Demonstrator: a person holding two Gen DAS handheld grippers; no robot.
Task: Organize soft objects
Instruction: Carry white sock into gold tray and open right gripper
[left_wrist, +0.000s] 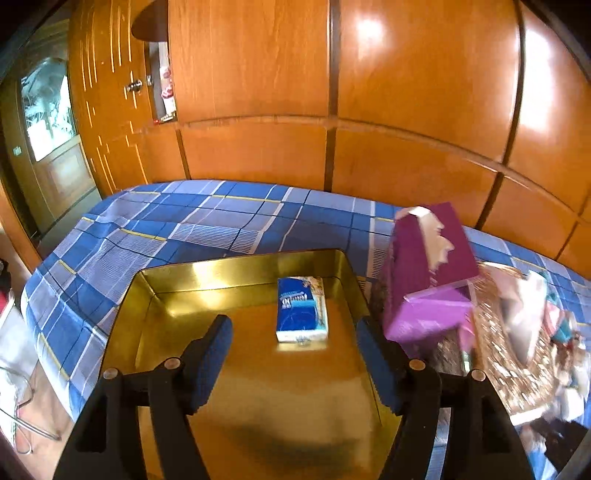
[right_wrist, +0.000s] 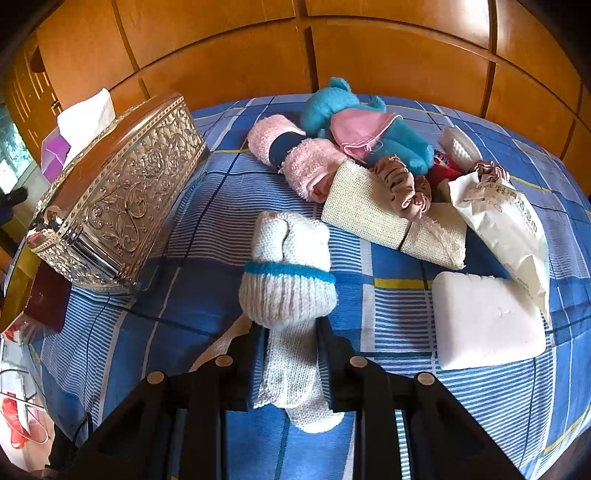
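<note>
1. The left gripper (left_wrist: 293, 354) hangs with jaws wide apart and nothing between them over the shallow gold metal tray (left_wrist: 166, 295), where a blue-and-white pocket tissue pack (left_wrist: 302, 309) lies toward the far edge; this looks like a drop-off step just completed
2. The right gripper (right_wrist: 291, 363) is clamped on the rolled white knit sock with a teal band (right_wrist: 288, 280), near the front edge of the blue plaid bedspread (right_wrist: 388, 258)
3. Next, the sock probably needs lifting and carrying left past the embossed silver metal box (right_wrist: 122, 206) to the tray
4. The sock looks bulky, squashy and loosely knit, pinched narrow between the pads
</note>
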